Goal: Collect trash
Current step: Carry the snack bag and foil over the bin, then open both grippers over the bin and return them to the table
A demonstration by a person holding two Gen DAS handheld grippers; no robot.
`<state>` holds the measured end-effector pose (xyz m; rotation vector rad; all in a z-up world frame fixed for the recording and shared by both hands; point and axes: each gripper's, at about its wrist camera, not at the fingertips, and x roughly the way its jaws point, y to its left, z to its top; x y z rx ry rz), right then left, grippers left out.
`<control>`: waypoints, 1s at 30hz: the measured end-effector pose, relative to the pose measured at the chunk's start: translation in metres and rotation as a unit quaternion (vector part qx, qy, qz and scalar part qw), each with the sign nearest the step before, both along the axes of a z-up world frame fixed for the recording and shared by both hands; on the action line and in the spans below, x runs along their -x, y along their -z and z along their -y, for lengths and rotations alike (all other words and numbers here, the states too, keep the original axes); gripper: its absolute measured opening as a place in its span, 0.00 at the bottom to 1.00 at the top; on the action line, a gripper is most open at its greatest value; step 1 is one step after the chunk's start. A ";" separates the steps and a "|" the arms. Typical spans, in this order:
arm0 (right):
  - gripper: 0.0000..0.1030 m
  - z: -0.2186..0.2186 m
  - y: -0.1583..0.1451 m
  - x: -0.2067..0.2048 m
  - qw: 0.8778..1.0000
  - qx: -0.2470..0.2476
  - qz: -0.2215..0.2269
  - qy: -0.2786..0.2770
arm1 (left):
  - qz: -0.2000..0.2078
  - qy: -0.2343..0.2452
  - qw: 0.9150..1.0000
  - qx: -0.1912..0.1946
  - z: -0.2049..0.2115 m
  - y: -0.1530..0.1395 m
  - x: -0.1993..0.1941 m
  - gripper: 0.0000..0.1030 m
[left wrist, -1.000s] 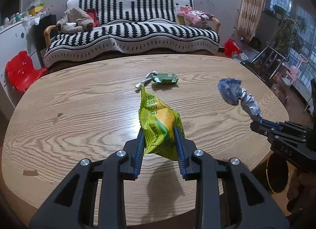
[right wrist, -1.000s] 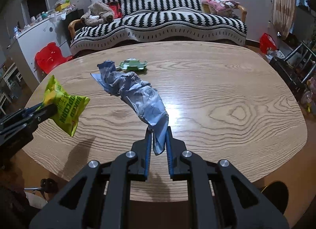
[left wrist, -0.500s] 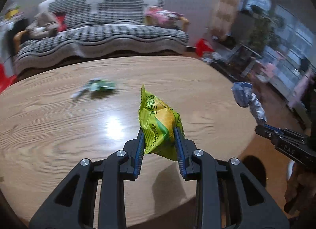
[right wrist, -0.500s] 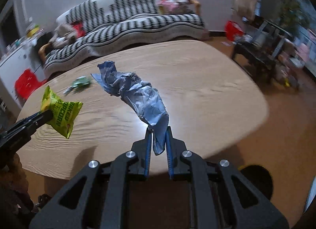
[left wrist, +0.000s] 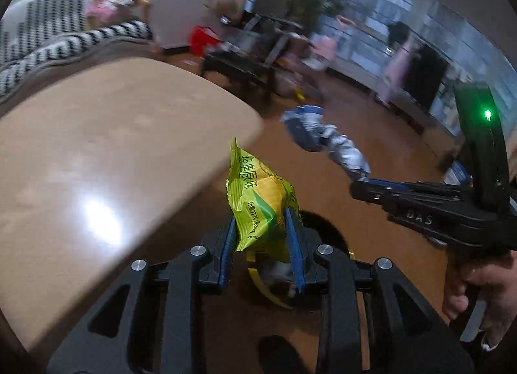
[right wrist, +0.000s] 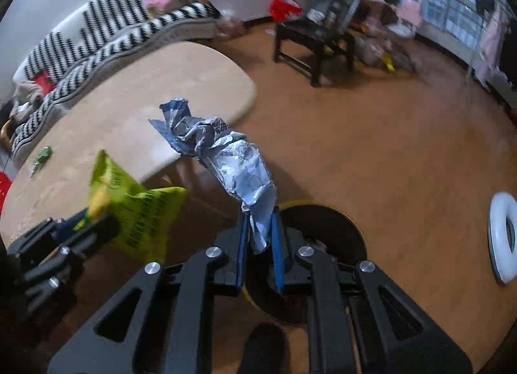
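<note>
Both loads were swung off the oval wooden table [right wrist: 135,122] toward the dark round bin [right wrist: 326,228]: left gripper [left wrist: 262,241] clamped on the yellow-green snack bag [left wrist: 258,199], right gripper [right wrist: 260,244] pinched nearly shut on the crumpled blue-silver wrapper [right wrist: 232,161]; release judged next.

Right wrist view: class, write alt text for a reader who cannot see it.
The right gripper holds a crumpled blue wrapper above a dark bin on the floor. At left, the left gripper holds a green snack bag beside a wooden table.

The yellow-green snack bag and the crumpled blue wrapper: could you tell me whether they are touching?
Apart. In the left wrist view, bare floor shows between the snack bag, clamped in the left gripper, and the blue wrapper held by the right gripper.
</note>
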<state>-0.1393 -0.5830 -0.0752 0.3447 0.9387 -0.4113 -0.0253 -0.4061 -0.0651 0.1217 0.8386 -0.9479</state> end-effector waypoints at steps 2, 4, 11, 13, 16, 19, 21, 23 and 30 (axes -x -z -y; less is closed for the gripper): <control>0.14 0.017 0.014 0.011 1.000 -0.017 -0.019 0.007 | -0.013 0.019 1.000 -0.008 0.025 0.016 0.011 0.28; 0.14 0.030 0.025 0.022 0.999 -0.028 -0.034 0.012 | -0.019 0.031 0.999 -0.018 0.041 0.027 0.019 0.28; 0.14 0.054 0.046 0.038 0.997 -0.046 -0.063 0.029 | -0.039 0.049 0.997 -0.043 0.073 0.057 0.027 0.28; 0.14 0.056 0.047 0.036 0.996 -0.049 -0.063 0.031 | -0.045 0.051 0.997 -0.043 0.078 0.059 0.025 0.28; 0.14 0.055 0.046 0.038 0.997 -0.048 -0.060 0.031 | -0.047 0.056 0.996 -0.042 0.083 0.059 0.024 0.28; 0.14 0.056 0.047 0.038 0.996 -0.051 -0.061 0.032 | -0.045 0.054 0.997 -0.043 0.088 0.060 0.023 0.29; 0.14 0.055 0.048 0.034 0.996 -0.053 -0.064 0.036 | -0.046 0.053 0.997 -0.044 0.090 0.062 0.021 0.41; 0.15 0.057 0.052 0.034 0.995 -0.052 -0.073 0.041 | -0.049 0.050 0.997 -0.041 0.090 0.064 0.020 0.56; 0.66 0.052 0.041 0.024 0.996 -0.035 -0.066 0.049 | -0.036 0.038 0.998 -0.041 0.069 0.053 0.010 0.77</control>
